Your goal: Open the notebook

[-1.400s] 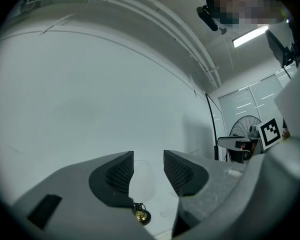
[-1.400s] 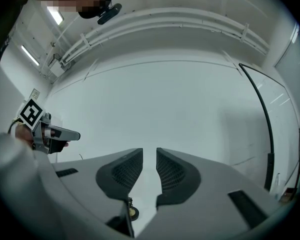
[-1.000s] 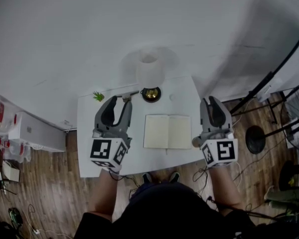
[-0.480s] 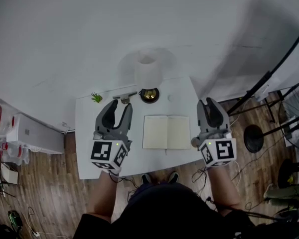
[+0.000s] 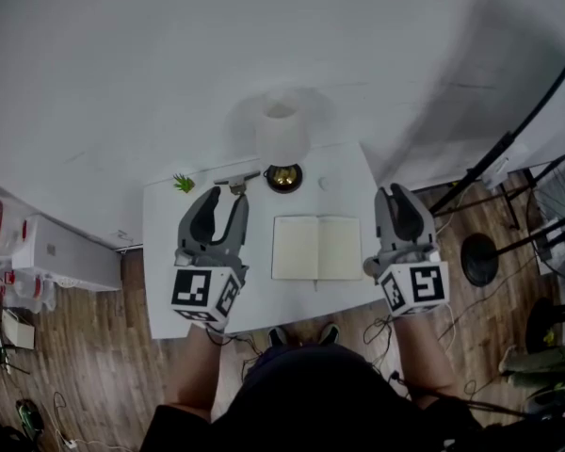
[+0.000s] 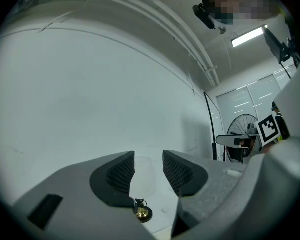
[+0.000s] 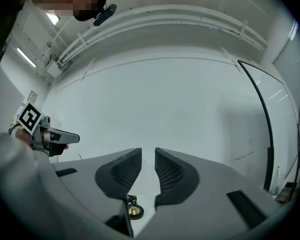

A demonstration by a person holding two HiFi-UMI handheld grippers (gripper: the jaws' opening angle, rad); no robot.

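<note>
Left tool (image 5: 226,196) level beside open notebook (image 5: 317,249)

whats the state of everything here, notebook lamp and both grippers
notebook, open, lying flat on the table
lamp, upright; lit or not, cannot tell
left gripper, jaws apart, nothing between them
right gripper, jaws have just been closing, narrow gap left, nothing between them
</note>
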